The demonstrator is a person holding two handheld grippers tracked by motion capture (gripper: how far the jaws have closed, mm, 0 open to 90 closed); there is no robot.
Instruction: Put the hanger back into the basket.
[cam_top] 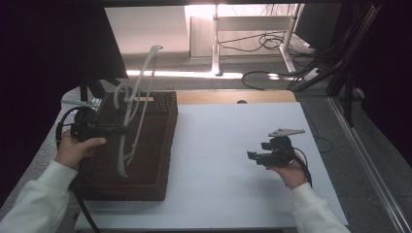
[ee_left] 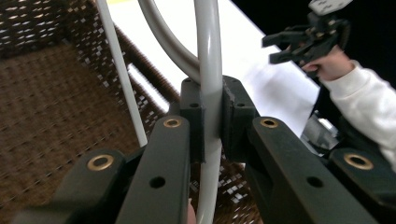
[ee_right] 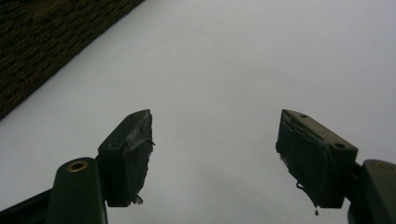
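Note:
A white plastic hanger (cam_top: 137, 92) stands tilted above a brown wicker basket (cam_top: 160, 145) at the left of the table. My left gripper (cam_top: 124, 130) is shut on one of its bars. In the left gripper view the pale bar of the hanger (ee_left: 208, 56) runs up between the closed pads of the left gripper (ee_left: 212, 116), with the basket's woven floor (ee_left: 46, 102) below. My right gripper (cam_top: 251, 156) hovers over the white table (cam_top: 228, 145) at the right, open and holding nothing. In its own view the right gripper (ee_right: 212, 149) has its jaws wide apart.
The basket's dark side (ee_right: 46, 37) sits off to the upper left in the right gripper view. A white sheet (ee_right: 233, 56) covers the table. Behind the table are desk legs and cables on the floor (cam_top: 265, 41). Dark panels stand at both sides.

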